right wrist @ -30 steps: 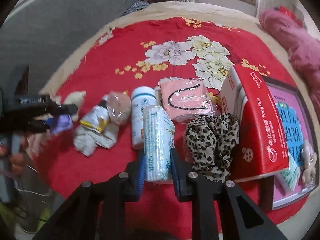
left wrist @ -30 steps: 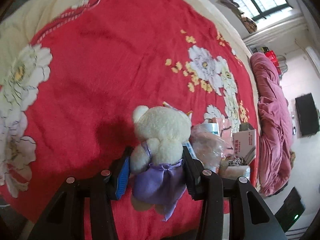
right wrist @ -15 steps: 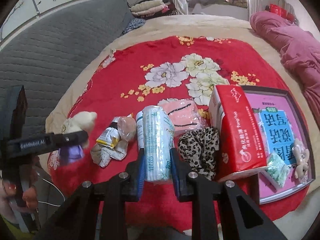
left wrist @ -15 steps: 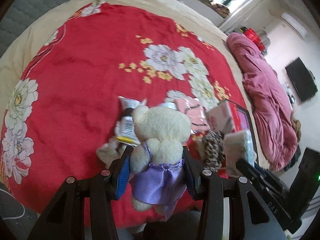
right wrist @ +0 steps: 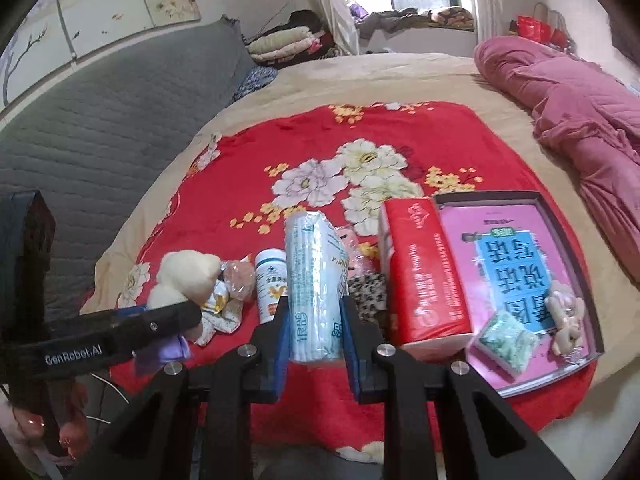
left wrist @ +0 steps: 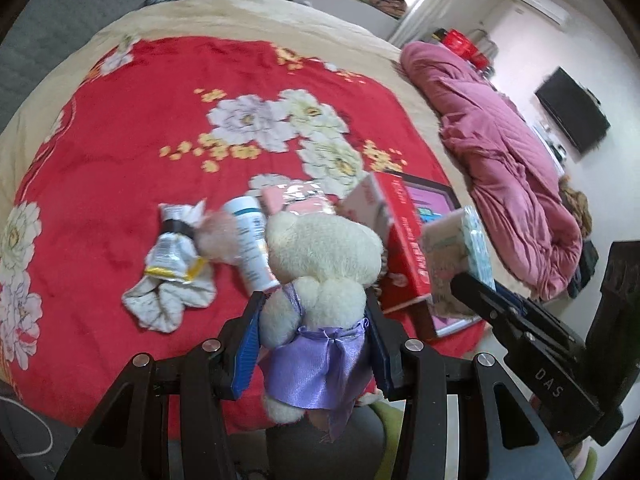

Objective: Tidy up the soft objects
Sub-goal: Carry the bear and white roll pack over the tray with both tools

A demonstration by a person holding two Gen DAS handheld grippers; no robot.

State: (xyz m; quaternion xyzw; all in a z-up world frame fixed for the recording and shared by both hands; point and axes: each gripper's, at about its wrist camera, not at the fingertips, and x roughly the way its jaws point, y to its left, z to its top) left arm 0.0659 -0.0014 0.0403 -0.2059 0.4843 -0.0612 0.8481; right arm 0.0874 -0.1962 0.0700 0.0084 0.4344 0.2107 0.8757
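left tool [left wrist: 314, 332]: jaws partly closed, pads pinching the plush bear [left wrist: 322, 264] at the waist. Bear upright, head away from the camera, purple satin skirt hanging below the pads. Clear of the bed.
right tool [right wrist: 316, 332]: jaws narrow, clamped on the tissue pack [right wrist: 316, 284]. Pack's long axis runs along the fingers, far end sticking out past the tips. Also clear of the bed.
bed [right wrist: 224, 184]: red floral blanket. Remaining clutter sits in a row near the front edge.
tray [right wrist: 580, 248]: shallow dark-rimmed box with a pink printed base, at the right end of the row. Already holds a small green-patterned packet [right wrist: 504, 340] and a small pale plush [right wrist: 566, 316].
red tissue box [right wrist: 420, 276]: lies between the row and the tray, hard against the tray's left rim.
key relation: tray lies right of both tools. Right tool is nearer; left tool is at the far left end of the row, well apart from it.
judgement: likely both loads go to the tray. Left has to cross over the red box and behind or past the right tool, so right drops first.
risk: tools clashing over the tray.
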